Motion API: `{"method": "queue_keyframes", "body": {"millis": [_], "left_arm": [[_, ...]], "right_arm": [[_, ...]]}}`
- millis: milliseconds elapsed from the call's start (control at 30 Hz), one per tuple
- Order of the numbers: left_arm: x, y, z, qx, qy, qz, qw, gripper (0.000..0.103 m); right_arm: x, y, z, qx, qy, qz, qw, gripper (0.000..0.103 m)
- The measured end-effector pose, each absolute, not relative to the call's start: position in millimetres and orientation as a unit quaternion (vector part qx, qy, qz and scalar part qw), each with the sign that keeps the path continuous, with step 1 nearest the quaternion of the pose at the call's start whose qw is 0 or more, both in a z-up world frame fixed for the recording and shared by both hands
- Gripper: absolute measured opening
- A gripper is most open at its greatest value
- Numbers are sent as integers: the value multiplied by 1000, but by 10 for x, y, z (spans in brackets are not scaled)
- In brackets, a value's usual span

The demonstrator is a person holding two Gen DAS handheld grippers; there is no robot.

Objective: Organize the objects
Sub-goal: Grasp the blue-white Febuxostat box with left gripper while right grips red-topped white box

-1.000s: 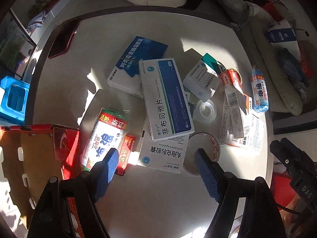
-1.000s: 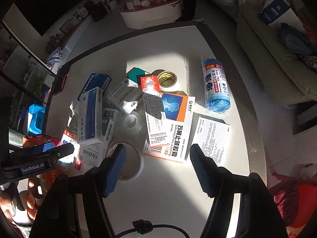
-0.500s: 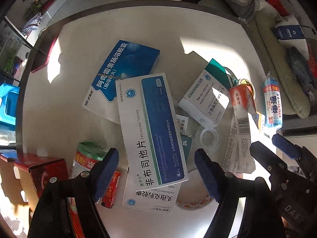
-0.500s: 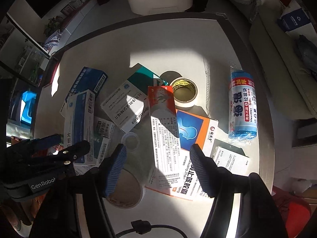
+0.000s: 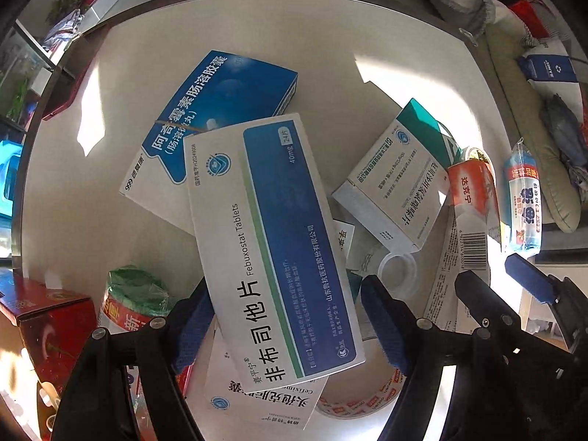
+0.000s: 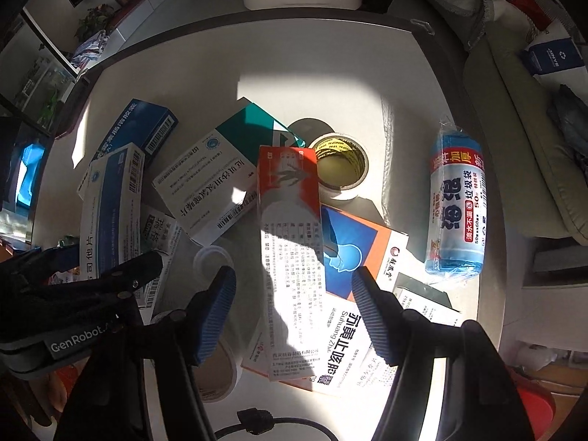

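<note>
Blue-and-white Febuxostat box [image 5: 273, 250] tops the heap toward the near edge of the round table [image 5: 228, 22], and the left gripper [image 5: 286, 319] straddles its near end, jaws open, pads not pressing yet. Looks like the reach-in step; next it needs to drop a bit and squeeze. Right gripper [image 6: 290, 316] is also open, over the red-topped box [image 6: 290, 235], holding nothing.

Harsh sunlight striking the table [image 6: 279, 84] in bright patches, casting hard dark shadows, bending strongly at fisheye edges, staying sharp.
</note>
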State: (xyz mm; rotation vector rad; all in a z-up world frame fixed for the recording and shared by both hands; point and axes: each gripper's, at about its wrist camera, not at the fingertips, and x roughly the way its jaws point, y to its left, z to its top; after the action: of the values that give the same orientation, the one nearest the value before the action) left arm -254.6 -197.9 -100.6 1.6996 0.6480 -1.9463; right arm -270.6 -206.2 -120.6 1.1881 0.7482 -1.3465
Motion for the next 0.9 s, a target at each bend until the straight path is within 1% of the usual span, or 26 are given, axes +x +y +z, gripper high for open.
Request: {"method": "queue_keyframes", "body": {"millis": [67,167,233,267,367,400,700,900], "left_arm": [[-2543,-1983,-1013,618,235,-712,238,83],[-2526,-1993,-1035,618,234,-712,236,82],[-2510,-2000,-1026,617,232,-714,234,82],[-2502,-2004,-1020,617,232,-715,232,81],[-2465,-2023,-990,614,223,-722,228,80],[-2447,-2034,-985,611,223,-724,230,80],[-2267,-2117,-898,604,231,-733,212,79],[-2173,-2142,-915,606,252,-729,192,80]], "right_arm": [[-2704,-2068,-1224,506,316,-570,565,62],[-2656,-2075,-1273,506,326,-566,563,54],[-2623,-2079,-1309,506,333,-566,559,39],[-2615,-2079,-1325,507,335,-566,557,37],[-2571,-2064,-1303,488,344,-576,559,35],[-2565,-2058,-1301,486,346,-578,557,33],[-2698,-1964,-1264,503,316,-583,553,33],[-2685,-1953,-1306,514,315,-575,553,33]]}}
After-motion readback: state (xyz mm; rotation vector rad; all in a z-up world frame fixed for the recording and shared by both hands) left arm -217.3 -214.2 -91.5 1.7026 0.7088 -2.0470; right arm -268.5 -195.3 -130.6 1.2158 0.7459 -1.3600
